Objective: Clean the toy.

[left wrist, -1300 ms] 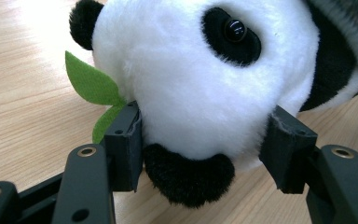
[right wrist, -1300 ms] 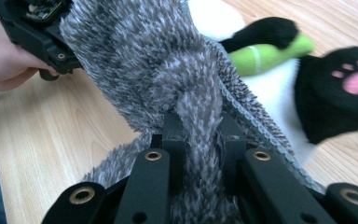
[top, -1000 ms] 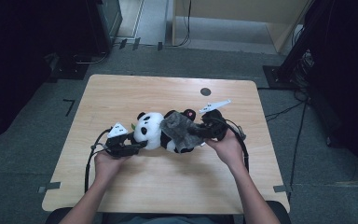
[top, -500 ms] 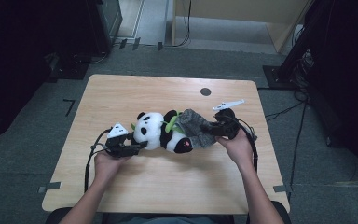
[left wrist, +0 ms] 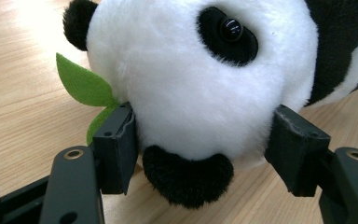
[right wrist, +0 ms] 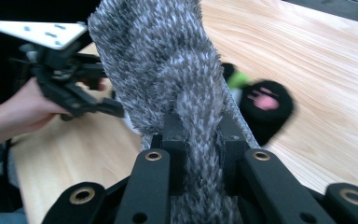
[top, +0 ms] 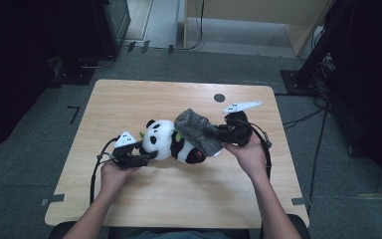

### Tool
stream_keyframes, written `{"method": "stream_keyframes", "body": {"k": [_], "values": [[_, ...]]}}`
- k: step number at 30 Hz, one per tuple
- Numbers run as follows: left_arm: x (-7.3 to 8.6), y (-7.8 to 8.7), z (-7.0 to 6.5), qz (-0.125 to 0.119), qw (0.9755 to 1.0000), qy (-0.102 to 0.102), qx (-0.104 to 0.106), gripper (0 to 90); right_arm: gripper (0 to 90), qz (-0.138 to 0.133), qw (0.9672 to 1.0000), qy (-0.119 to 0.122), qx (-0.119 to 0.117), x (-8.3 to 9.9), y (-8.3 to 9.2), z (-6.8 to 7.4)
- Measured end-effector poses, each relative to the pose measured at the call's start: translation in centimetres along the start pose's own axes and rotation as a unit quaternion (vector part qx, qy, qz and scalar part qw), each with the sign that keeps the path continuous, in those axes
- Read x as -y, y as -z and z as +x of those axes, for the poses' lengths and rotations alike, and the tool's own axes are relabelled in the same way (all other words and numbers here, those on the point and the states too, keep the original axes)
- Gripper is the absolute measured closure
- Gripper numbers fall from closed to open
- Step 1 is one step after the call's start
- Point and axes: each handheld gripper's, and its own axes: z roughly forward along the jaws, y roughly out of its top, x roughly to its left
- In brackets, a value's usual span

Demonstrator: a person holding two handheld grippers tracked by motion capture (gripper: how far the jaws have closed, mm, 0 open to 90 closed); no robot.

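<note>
Your left hand (top: 113,174) rests low on the near left part of the wooden table (top: 129,99), forearm entering from the bottom edge and angled up toward the centre; it holds the left gripper (top: 146,157) roughly level, jaws pointing right at the head of the plush panda (top: 166,142). In the left gripper view the two black pads stand on either side of the panda's white head (left wrist: 200,79), one at each cheek, with the black ear between them below; the jaws have just been opening, the left pad lies against the fur beside the green felt leaf (left wrist: 84,88), and the right pad sits at the edge of the fur with no visible squeeze, so the head lies between the jaws rather than clamped. The panda lies on its side near the table's centre. Your right hand (top: 248,154) reaches in from the lower right, palm turned up and wrist raised, carrying the right gripper (top: 221,137) above the table surface with its grey plate on top. In the right gripper view its jaws are closed tight on a fold of the grey furry cloth (right wrist: 168,70), which stands up from the pads and drapes over the panda's body; a black paw with a pink pad (right wrist: 265,102) shows beside it
</note>
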Motion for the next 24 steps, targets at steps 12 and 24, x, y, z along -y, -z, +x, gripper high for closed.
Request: {"method": "stream_keyframes", "body": {"k": [12, 24], "values": [[-0.1, 0.1, -0.1, 0.002, 1.0000, 0.001, -0.001, 34.3, 78.7, 0.033, 0.9963, 0.052, -0.060, -1.3, -4.1, 5.9], [-0.4, 0.1, -0.1, 0.011, 0.9999, 0.003, -0.002, 36.2, 78.8, 0.098, 0.9932, 0.057, -0.027, 1.5, -11.0, 7.6]]}}
